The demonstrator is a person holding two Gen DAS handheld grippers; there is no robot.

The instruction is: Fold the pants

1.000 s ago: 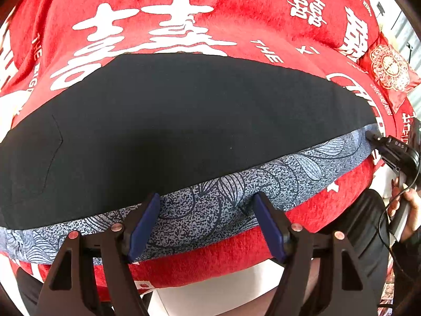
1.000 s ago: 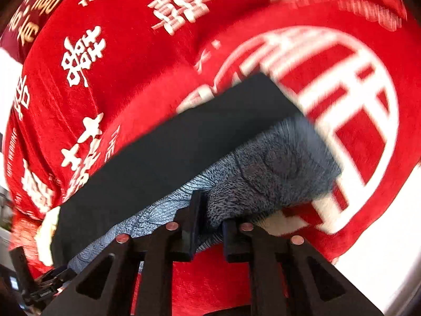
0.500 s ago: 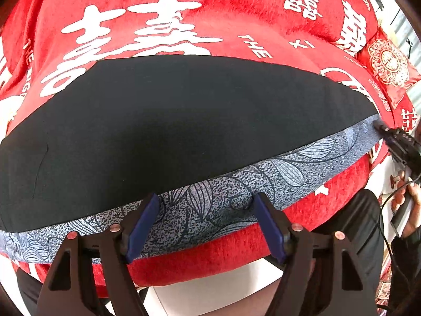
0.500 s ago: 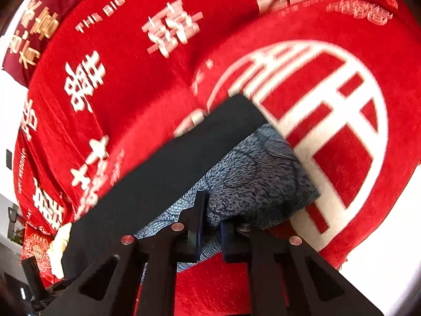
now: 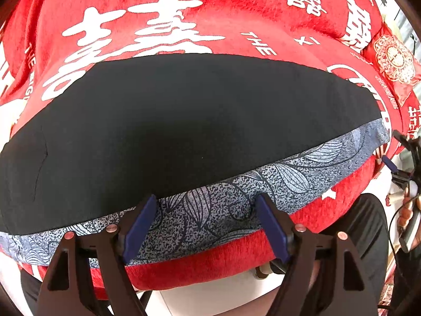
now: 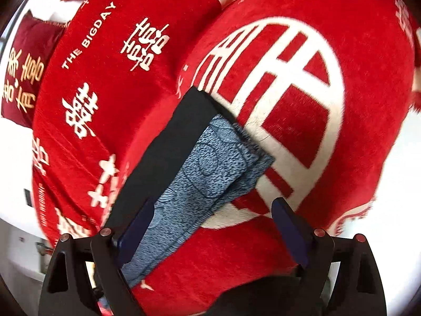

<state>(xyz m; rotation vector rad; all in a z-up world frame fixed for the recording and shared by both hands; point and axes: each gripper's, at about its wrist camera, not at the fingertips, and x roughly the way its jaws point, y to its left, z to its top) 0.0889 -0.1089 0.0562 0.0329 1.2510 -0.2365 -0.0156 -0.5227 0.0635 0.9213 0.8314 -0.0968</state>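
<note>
Red blanket (image 6: pixel 342 158) bare right of pants (image 6: pixel 210 163); cushion (image 5: pixel 392 60) at far corner

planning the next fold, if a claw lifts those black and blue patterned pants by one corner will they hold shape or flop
Probably flop: the pants lie as thin flat layers on the red blanket, with no stiff parts showing. The loose patterned end already bunches in soft ridges, so a lifted corner would likely sag and drag the rest. They look light, and the plush blanket may grip them rather than let them slide.

Red blanket (image 5: pixel 236 13) with white characters (some English lettering), dark red cushion (image 6: pixel 23 71), embroidered red cushion (image 5: pixel 394 63)
</note>
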